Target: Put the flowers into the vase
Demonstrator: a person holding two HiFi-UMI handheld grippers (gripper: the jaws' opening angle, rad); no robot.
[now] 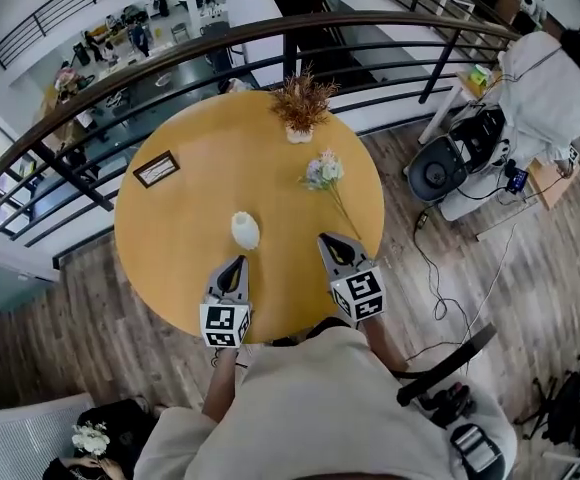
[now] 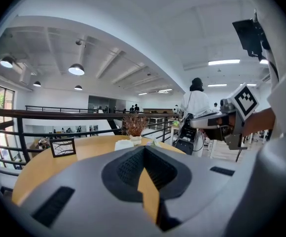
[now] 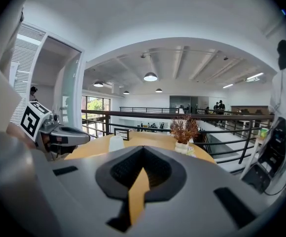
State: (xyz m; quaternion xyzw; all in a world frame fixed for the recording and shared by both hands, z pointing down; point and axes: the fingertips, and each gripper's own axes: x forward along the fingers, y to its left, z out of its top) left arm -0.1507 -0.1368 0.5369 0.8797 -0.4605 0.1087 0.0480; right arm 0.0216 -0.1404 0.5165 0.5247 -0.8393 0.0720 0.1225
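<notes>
Tabletop [image 1: 190, 258], round and yellow, fills the head view, its 6 o'clock edge cut off by the person's torso. Both claws are pressed together and pinch nothing: left gripper [image 1: 235, 263] at 6 o'clock, right gripper [image 1: 328, 239] at 5. Flowers [image 1: 323, 171], a pale white-lilac cluster on a thin stem, lie flat at 2 o'clock, the stem running toward the right gripper. Vase [image 1: 245, 230], small and white, stands near the centre, apart from them; its mouth is hard to make out.

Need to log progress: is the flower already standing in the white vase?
No, in the head view the flower lies flat on the table, apart from the white vase.
</notes>
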